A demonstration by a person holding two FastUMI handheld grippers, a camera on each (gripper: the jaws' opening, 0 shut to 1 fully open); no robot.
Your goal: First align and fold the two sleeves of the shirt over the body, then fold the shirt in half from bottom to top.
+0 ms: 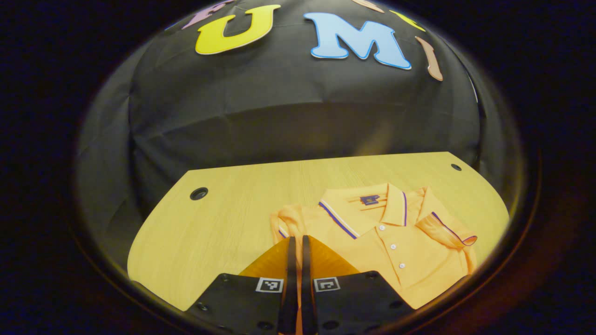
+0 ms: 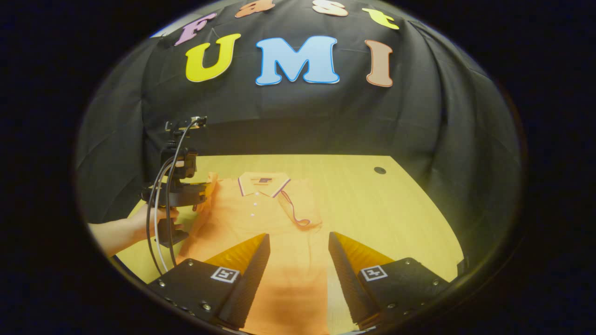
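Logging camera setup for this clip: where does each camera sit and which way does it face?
Left gripper view: rides the left gripper, looking over its nearly closed jaws at the shirt's collar and the left sleeve on the table.
Right gripper view: rides the right gripper, low at the shirt's bottom end, looking up its length between open jaws; the left gripper and the hand holding it show at the left.
Shared: shirt, table, booth wall; the right sleeve already lies folded over the body.

The shirt's (image 1: 372,242) hem is cut off below; left jaws hide the sleeve edge
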